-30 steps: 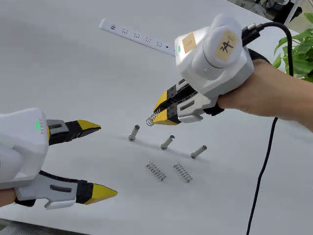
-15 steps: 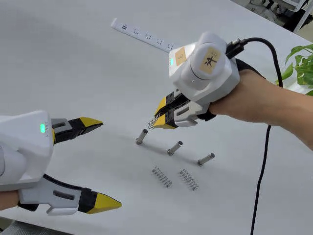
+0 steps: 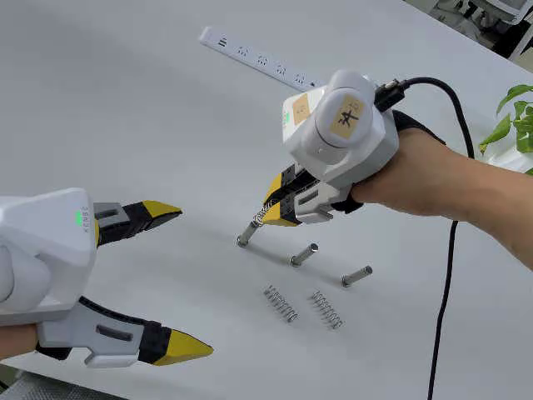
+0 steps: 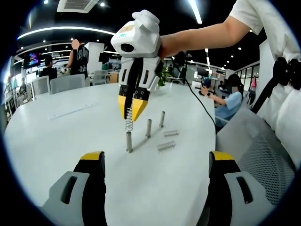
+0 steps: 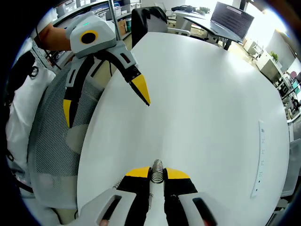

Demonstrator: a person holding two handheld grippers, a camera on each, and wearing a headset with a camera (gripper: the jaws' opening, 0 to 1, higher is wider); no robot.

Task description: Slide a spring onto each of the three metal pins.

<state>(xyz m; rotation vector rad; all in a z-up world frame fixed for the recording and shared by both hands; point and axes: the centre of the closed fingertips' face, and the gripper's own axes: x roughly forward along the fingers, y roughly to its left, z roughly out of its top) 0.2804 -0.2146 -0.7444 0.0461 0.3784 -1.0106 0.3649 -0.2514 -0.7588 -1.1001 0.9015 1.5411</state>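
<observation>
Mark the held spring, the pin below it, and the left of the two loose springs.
held spring (image 4: 128, 124), left gripper view, exposed coils.
pin below it (image 4: 129, 142), left gripper view, mid-shaft.
left loose spring (image 3: 281, 303), head view, middle coils.

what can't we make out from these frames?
- Head view: whether the spring is on the leftmost pin or just above it; too small, tight against the right gripper.
- Right gripper view: that pin, hidden behind the spring's near coil.
- Head view: one end of the power strip, behind the right gripper.
</observation>
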